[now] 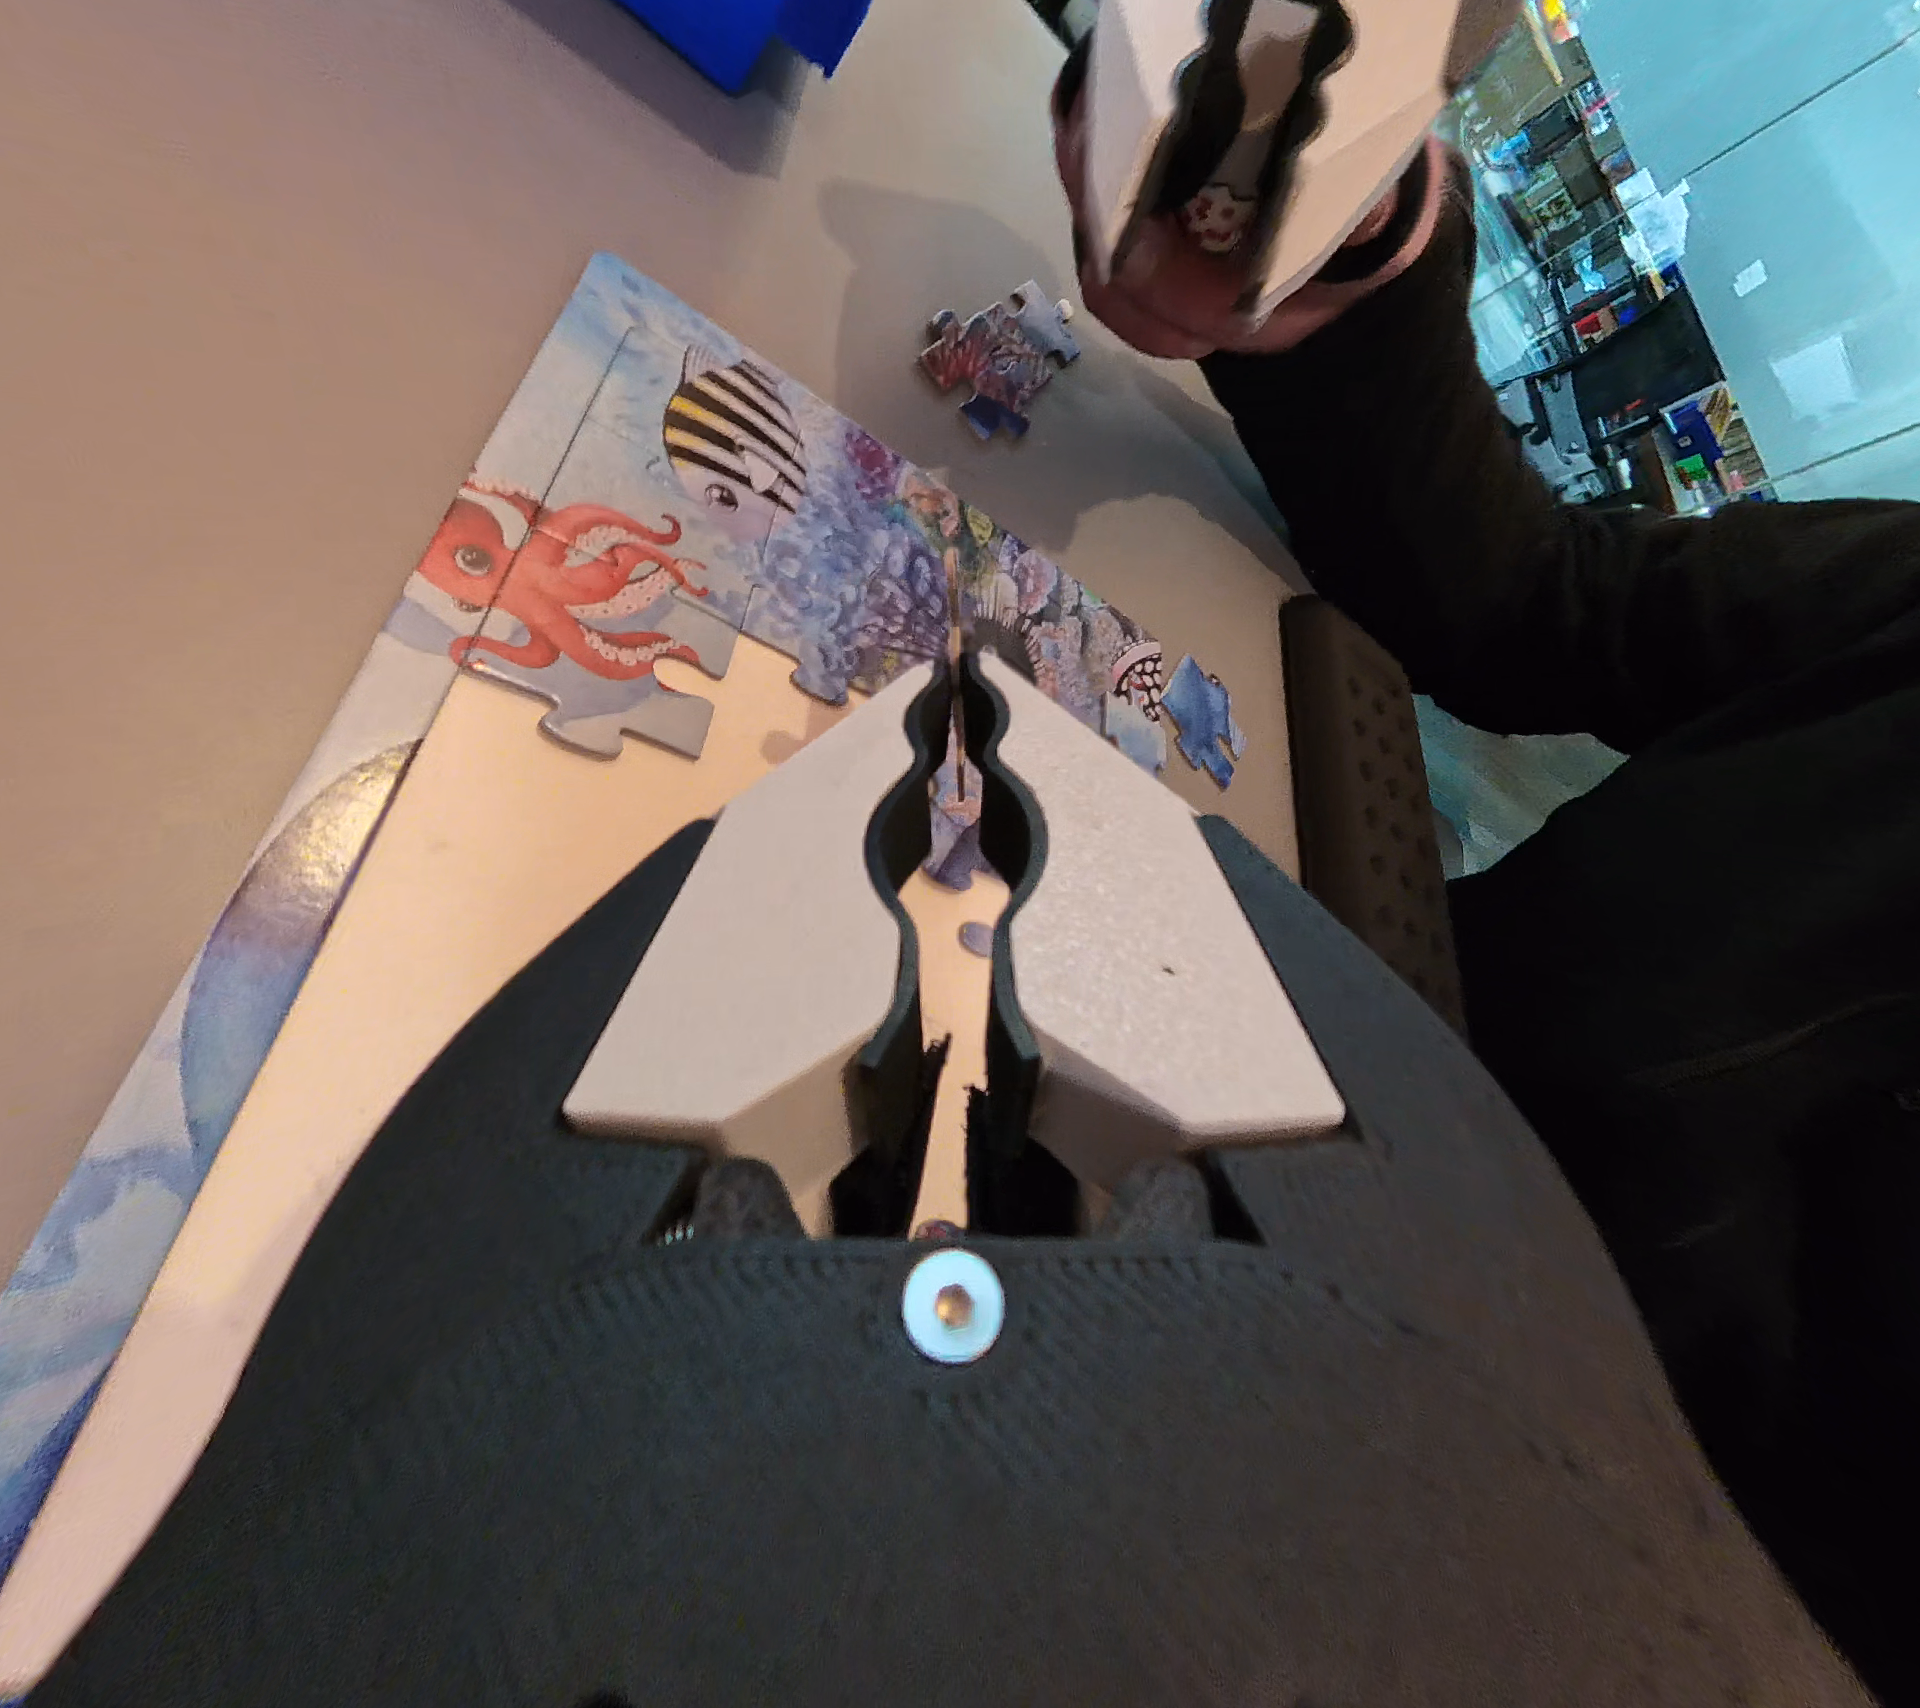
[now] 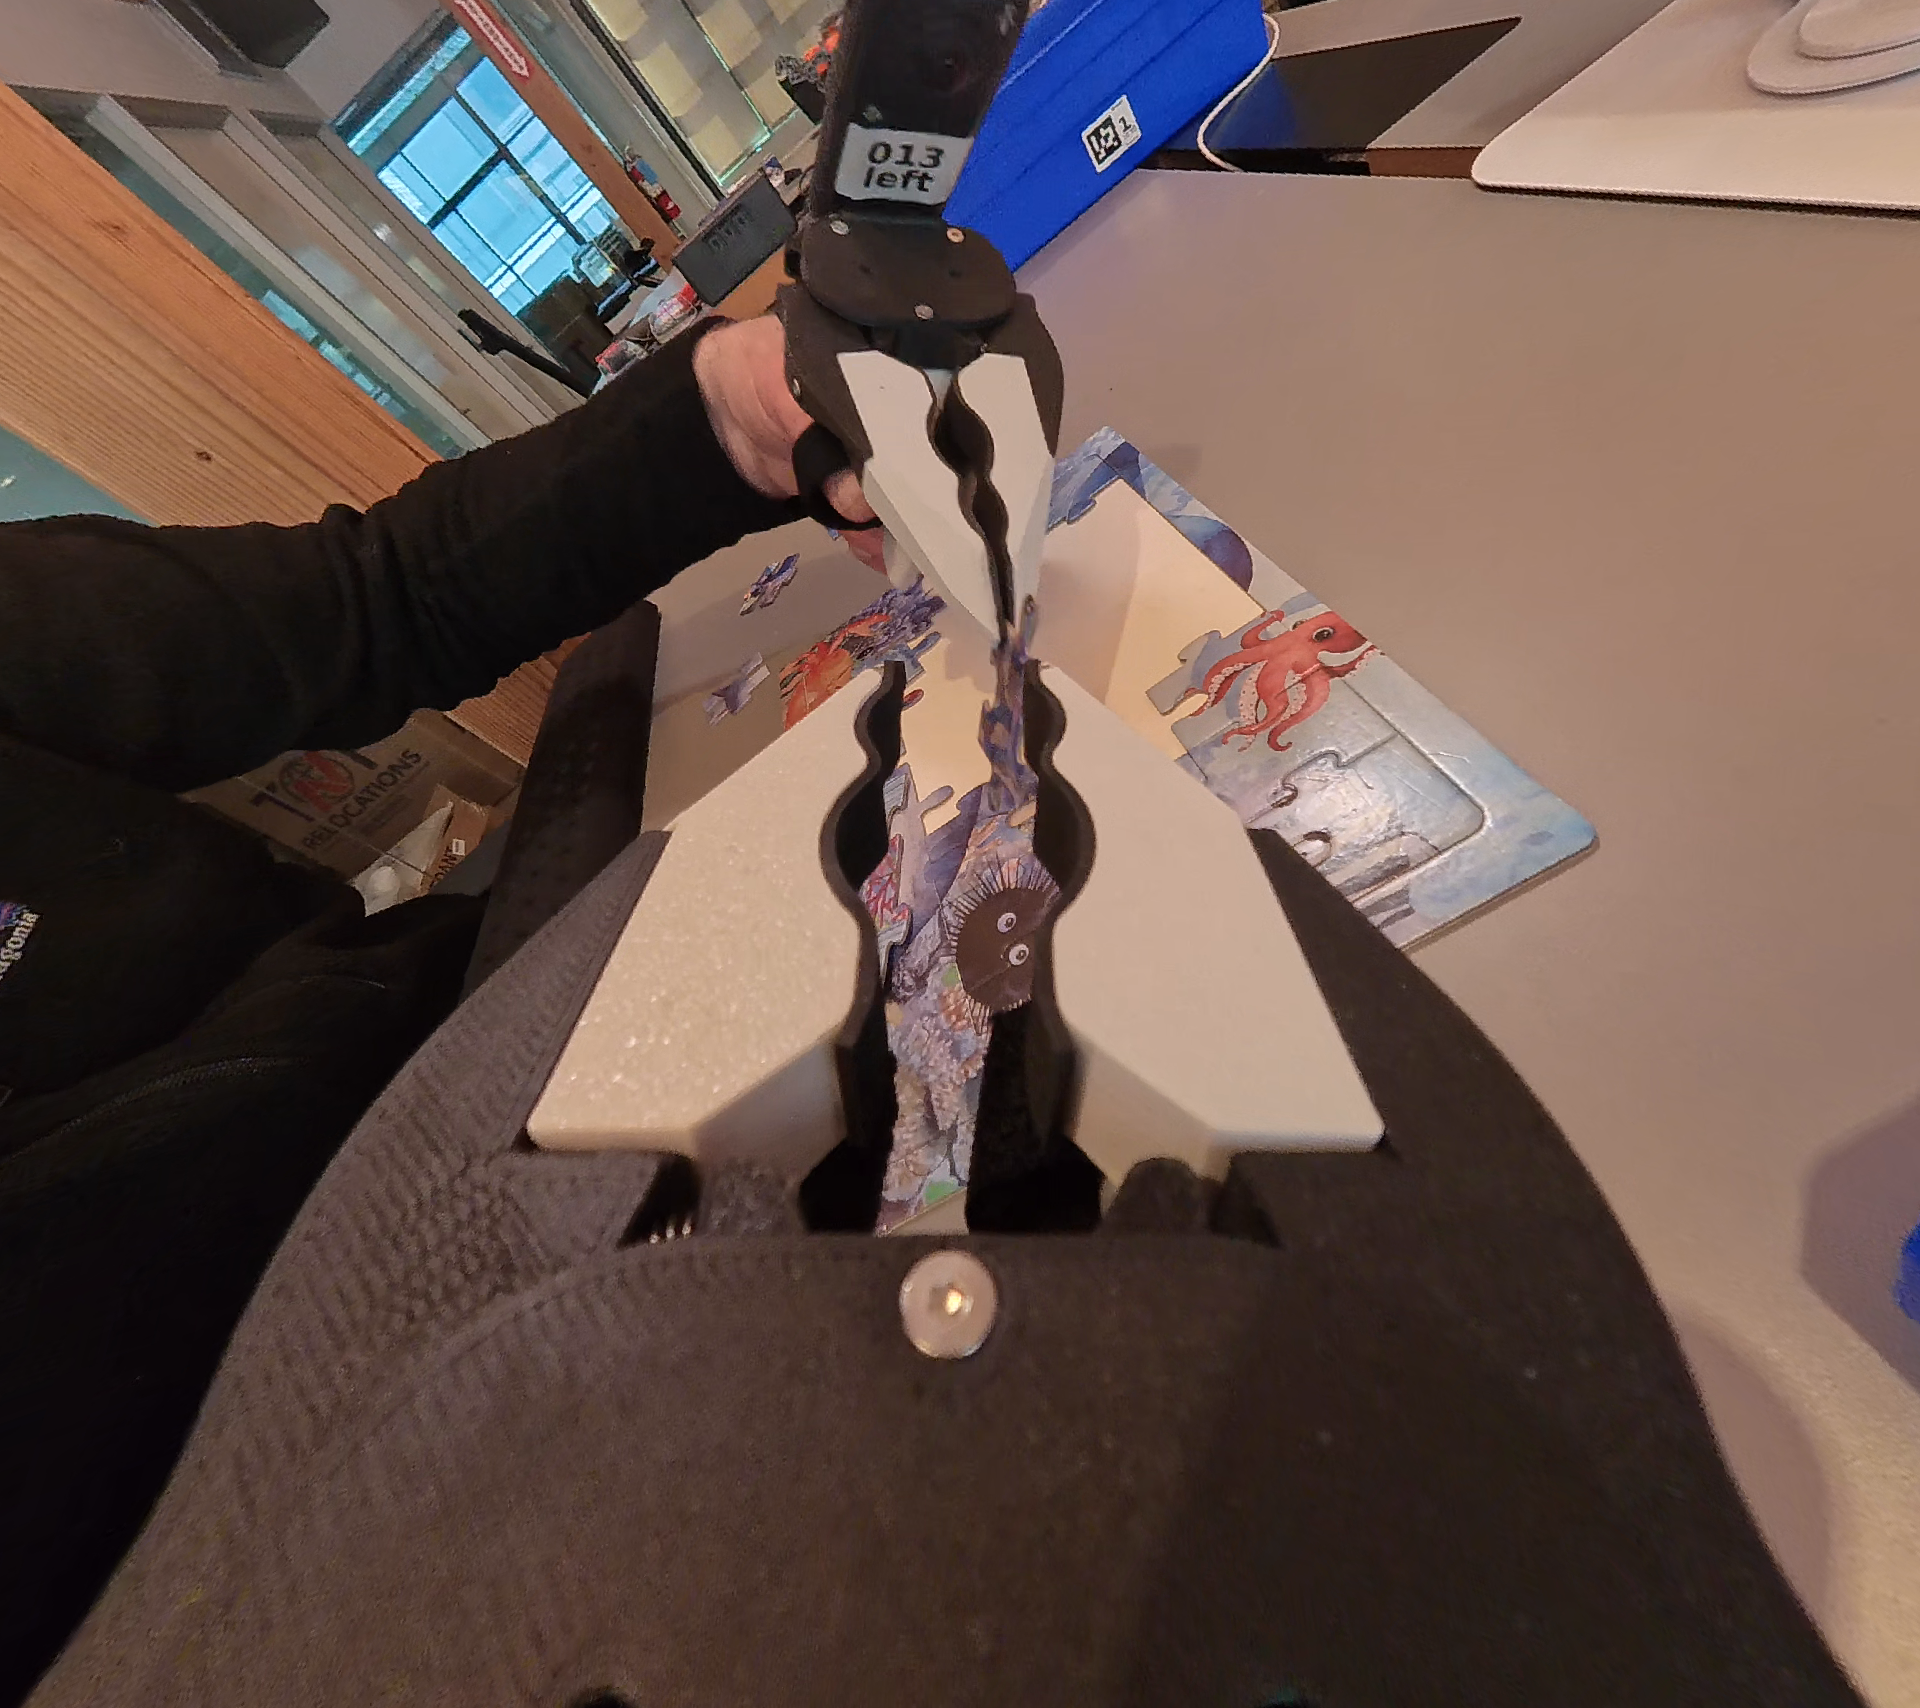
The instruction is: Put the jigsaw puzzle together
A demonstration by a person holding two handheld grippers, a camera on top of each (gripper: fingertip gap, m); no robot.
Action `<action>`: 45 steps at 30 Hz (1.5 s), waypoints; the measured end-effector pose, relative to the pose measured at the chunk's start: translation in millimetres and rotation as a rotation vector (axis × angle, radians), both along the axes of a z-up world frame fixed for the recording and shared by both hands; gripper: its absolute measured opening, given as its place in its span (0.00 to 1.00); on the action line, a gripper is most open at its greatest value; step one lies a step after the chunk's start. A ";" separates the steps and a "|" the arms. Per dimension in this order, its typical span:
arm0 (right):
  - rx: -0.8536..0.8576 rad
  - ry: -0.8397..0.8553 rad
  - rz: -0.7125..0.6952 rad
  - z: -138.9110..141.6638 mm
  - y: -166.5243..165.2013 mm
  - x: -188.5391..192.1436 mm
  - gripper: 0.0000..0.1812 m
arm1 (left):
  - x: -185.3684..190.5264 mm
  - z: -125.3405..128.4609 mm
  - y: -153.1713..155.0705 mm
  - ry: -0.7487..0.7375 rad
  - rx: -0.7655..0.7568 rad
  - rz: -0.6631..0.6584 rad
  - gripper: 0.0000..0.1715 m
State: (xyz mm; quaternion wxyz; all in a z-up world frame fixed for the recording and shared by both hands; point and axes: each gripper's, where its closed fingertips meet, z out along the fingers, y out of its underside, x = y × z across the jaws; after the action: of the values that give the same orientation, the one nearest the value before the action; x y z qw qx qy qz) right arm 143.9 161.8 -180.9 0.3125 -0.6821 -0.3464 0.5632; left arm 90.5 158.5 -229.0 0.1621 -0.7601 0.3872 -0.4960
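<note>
The puzzle tray [image 1: 343, 837] lies flat on the grey surface [image 1: 260, 224], and it serves as the landmark here. Its far end is filled with joined pieces showing a red octopus [image 1: 561, 588], a striped fish [image 1: 738, 432] and purple coral, while the middle of the tray is bare cardboard, so by my judgement the task is roughly half done.

The left gripper [image 1: 956, 671] hovers over the tray's bare middle, its fingers nearly closed on a thin piece [image 1: 954, 619] held edge-on, probably so it can be lowered into the gap beside the coral. The right gripper [image 2: 961, 702] is raised over the tray's near edge, its fingers narrowed around a coral piece with a dark spiky creature [image 2: 997, 931] on it, held upright between them.

A loose piece [image 1: 997, 359] lies on the surface just off the tray's side, and a few more sit near the surface's edge, apparently waiting their turn. A blue bin [image 2: 1122, 100] stands well beyond the tray.

Writing shows on a white label on the left gripper's body, a square code sticker on the bin, a cardboard box and a chest logo
</note>
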 end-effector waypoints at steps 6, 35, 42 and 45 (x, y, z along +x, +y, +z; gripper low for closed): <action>0.005 0.007 0.002 2.9 -1.3 0.0 0.12 | -3.8 -28.1 9.2 0.054 -0.049 0.051 0.01; 0.007 0.002 0.015 2.9 -4.5 -2.2 0.12 | -62.0 28.5 7.7 0.045 0.108 0.131 0.00; -0.006 -0.023 0.027 -5.4 -5.7 -6.0 0.12 | -99.8 12.0 -16.1 0.069 0.054 0.153 0.00; -0.010 -0.035 0.033 -8.7 -6.5 -7.7 0.12 | -102.2 0.7 -19.3 0.077 0.036 0.151 0.00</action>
State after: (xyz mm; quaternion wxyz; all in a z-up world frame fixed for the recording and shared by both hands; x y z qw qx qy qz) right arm 136.2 155.3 -189.7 0.2936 -0.6874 -0.3602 0.5581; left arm -11.8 139.3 -228.3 0.1978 -0.8026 0.3434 -0.4457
